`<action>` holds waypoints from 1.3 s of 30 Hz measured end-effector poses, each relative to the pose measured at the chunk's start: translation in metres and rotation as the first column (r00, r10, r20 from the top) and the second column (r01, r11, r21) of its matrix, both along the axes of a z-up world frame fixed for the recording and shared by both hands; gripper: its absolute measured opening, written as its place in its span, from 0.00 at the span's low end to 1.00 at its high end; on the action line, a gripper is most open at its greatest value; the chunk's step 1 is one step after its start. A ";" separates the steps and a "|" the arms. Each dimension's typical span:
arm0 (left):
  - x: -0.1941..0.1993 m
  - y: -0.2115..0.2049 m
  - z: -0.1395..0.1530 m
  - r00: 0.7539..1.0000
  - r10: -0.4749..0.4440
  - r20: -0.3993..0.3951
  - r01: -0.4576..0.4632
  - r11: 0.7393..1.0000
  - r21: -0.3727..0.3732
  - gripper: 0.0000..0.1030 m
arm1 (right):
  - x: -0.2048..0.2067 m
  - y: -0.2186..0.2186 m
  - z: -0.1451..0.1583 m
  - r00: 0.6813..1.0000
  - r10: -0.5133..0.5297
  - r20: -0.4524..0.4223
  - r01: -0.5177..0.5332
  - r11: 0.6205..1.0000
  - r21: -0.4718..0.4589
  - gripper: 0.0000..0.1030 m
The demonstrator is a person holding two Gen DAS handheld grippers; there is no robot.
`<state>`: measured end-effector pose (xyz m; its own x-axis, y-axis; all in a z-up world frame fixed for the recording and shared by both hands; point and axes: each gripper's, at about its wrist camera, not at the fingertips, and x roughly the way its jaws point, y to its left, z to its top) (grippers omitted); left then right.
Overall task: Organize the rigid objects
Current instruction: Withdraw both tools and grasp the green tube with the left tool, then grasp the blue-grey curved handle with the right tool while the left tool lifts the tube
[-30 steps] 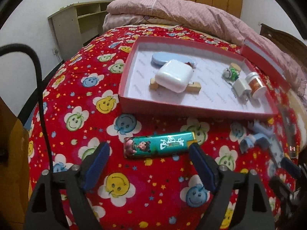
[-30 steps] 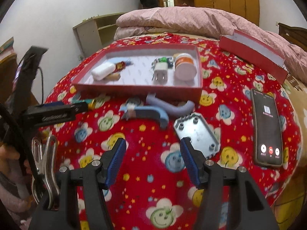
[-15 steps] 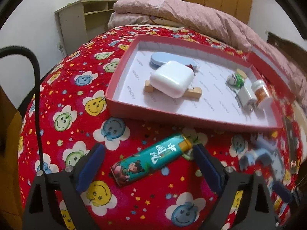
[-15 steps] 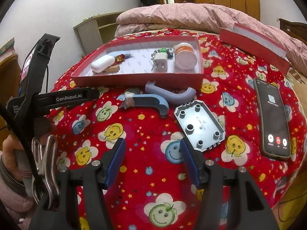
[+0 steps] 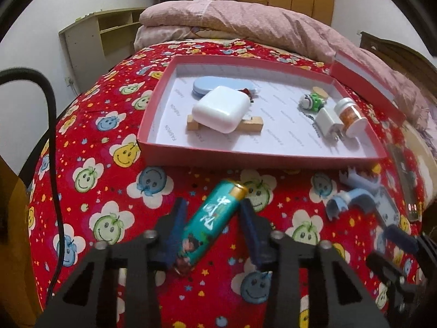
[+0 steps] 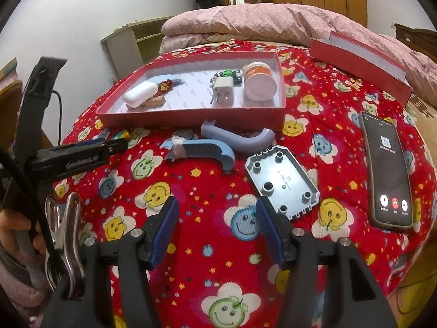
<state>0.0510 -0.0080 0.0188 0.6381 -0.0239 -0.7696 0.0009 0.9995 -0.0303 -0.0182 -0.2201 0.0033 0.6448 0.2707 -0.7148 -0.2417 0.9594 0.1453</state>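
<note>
Our left gripper [image 5: 213,218] is closing around the teal tube [image 5: 210,222] (pads touching); right gripper [image 6: 217,229] gapes, empty.

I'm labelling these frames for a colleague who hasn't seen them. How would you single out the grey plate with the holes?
On the red smiley bedspread, look in front of the red tray, left of the phone. The grey plate lies flat beside two curved blue handles. It alone is angular, with round sockets and a notched rim.
</note>
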 end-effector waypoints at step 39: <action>-0.022 0.023 0.032 0.996 -0.061 0.072 0.069 0.991 -0.118 0.24 | 0.017 0.022 0.016 0.997 0.008 0.072 -0.010 0.999 0.031 0.13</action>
<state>0.0287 0.0152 0.0510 0.6830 -0.1567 -0.7134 0.0720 0.9864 -0.1477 -0.0011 -0.1980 0.0196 0.6919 0.2977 -0.6577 -0.2610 0.9525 0.1567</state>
